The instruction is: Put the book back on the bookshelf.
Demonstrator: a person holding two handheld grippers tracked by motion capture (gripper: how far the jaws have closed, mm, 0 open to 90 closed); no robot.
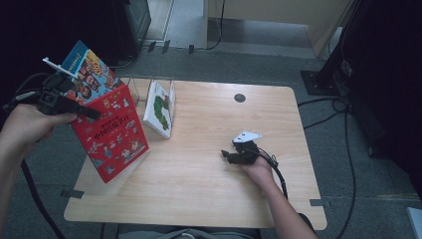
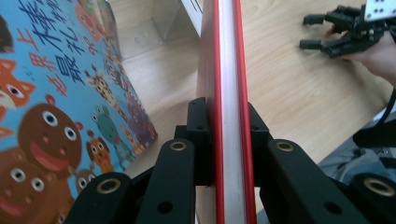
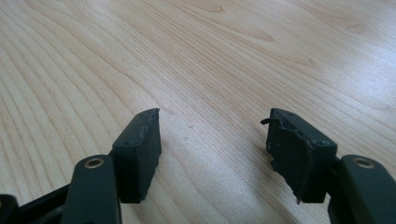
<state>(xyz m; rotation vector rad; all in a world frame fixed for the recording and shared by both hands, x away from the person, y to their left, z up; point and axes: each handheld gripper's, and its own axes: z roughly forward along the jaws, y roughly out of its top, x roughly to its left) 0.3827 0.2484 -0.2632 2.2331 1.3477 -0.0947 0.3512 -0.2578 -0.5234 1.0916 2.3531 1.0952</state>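
Two grippers: from my remote seat I take the red book as the landmark for every place below.

High view, red book: it stands tilted at the table's left edge, its lower corner down near that edge.
High view, left gripper: I have it on the red book's top edge, out past the table's left side, with my left hand behind it.
High view, blue book: just behind the red book and leaning the same way, higher up.
High view, white book: right of the red book, leaning in a clear stand.
High view, right gripper: well to the right of the red book, low over bare wood, my right hand holding it.

Left gripper view, left gripper: both pads press the red book, whose page edges run up between red covers; a firm pinch.
Left gripper view, blue book: left of the red book, cartoon animals on its cover.
Left gripper view, right gripper: far off to the right of the red book, jaws apart.

Right gripper view, right gripper: jaws spread wide over the wooden table, nothing between them.
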